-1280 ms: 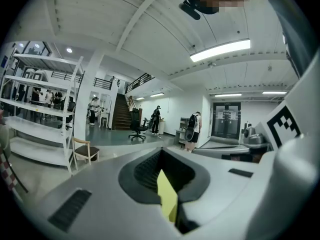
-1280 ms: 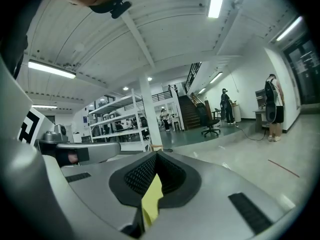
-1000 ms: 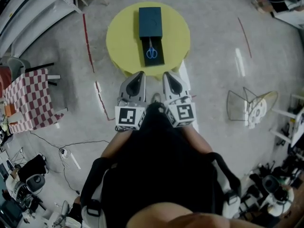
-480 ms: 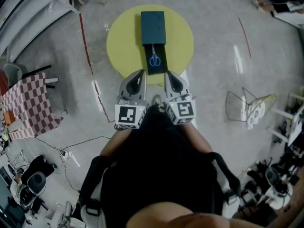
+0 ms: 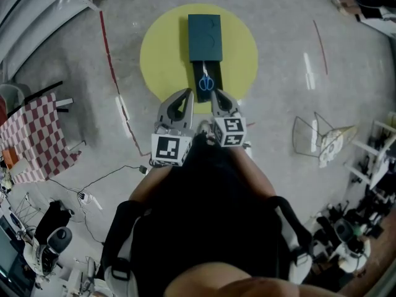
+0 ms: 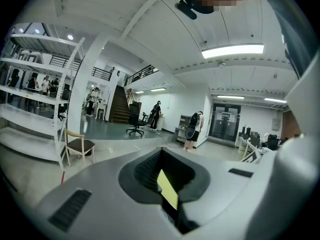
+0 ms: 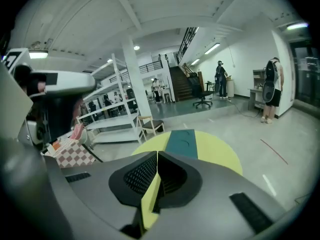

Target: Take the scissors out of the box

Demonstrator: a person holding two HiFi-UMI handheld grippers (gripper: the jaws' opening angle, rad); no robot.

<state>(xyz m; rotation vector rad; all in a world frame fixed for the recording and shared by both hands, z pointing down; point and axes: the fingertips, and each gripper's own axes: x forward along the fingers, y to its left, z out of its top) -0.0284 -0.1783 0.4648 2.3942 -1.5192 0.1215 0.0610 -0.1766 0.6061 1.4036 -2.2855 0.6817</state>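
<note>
Left gripper (image 5: 183, 94) and right gripper (image 5: 216, 95) closed, empty

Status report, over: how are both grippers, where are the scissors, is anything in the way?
Left gripper shut, empty; right gripper shut, empty. Blue scissors lie in box's pulled-out tray on yellow table, untouched. Path to them clear.

We find open room above the scissors (image 5: 206, 83) in the drawn-out tray (image 5: 214, 72). The bench (image 5: 162, 57) lies free either side, and the box sleeve (image 5: 205, 28) seems to close the far end.
</note>
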